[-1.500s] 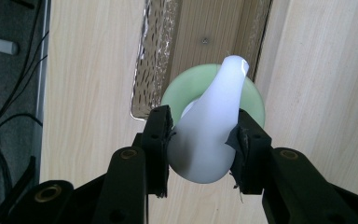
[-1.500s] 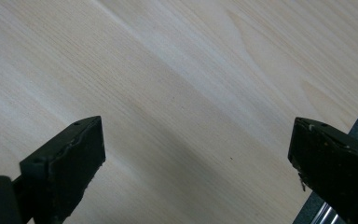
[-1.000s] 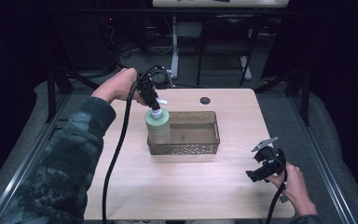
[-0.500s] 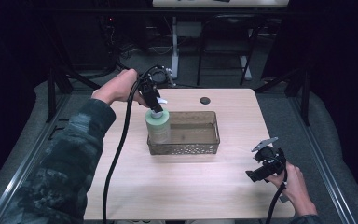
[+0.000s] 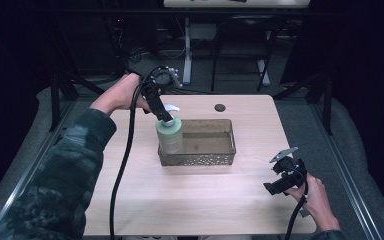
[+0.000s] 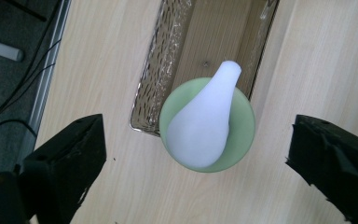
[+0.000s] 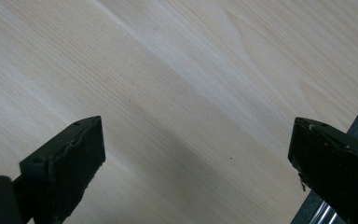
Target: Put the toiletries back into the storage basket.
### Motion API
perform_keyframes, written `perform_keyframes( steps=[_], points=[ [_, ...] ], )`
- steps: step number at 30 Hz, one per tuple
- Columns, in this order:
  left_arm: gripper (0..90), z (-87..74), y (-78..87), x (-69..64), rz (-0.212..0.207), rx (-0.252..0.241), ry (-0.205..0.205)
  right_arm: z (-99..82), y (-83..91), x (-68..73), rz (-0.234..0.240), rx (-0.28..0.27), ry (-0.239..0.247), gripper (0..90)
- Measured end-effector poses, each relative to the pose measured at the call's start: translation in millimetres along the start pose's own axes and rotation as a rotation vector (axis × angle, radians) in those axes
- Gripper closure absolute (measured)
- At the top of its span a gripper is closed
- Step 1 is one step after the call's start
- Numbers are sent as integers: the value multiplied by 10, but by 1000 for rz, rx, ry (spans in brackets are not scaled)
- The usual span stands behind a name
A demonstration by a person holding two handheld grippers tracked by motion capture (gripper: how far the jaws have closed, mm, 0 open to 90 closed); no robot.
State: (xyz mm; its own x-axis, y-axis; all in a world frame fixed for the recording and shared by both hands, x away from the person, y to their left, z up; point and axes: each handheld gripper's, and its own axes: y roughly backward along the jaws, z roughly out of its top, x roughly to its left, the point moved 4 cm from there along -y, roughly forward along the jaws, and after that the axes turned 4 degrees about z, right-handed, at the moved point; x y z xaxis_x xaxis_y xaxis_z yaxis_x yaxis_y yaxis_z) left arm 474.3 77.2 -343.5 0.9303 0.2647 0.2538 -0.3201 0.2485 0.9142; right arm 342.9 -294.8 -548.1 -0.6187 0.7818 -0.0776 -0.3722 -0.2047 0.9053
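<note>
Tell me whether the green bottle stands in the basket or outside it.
In: the green bottle stands upright in the basket's left end, the open left tongs above it.

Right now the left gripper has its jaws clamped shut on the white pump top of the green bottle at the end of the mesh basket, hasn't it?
Not quite. The left gripper is open: in the left gripper view its jaws stand wide apart on either side of the green bottle, touching neither it nor the white pump top. The bottle does stand at the end of the mesh basket.
</note>
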Motion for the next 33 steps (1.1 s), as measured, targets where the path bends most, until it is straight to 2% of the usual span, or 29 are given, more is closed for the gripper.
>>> perform_keyframes(
  steps=[3, 9, 11, 16, 23, 28, 33],
  points=[
    [0, -67, 45, -4, 15, -24, 24, -2, -1, -4, -4, 2, 4, 32],
    [0, -228, 103, -50, 54, -80, 83, -1, 5, 2, -2, -1, 1, 32],
    [0, -307, 114, -81, 79, -94, 102, 0, 9, 3, -4, -3, 2, 32],
    [0, -516, 103, -181, 96, -132, 146, -2, 13, 9, -2, -4, -5, 32],
    [0, -870, -14, -376, 107, -164, 220, 2, 20, 15, -13, -2, 9, 32],
    [0, -1130, -131, -534, 111, -195, 259, 3, 17, 29, -10, 0, 8, 31],
    [0, -1341, -253, -648, 109, -205, 300, -2, 13, 28, -14, 3, 11, 31]
  ],
)
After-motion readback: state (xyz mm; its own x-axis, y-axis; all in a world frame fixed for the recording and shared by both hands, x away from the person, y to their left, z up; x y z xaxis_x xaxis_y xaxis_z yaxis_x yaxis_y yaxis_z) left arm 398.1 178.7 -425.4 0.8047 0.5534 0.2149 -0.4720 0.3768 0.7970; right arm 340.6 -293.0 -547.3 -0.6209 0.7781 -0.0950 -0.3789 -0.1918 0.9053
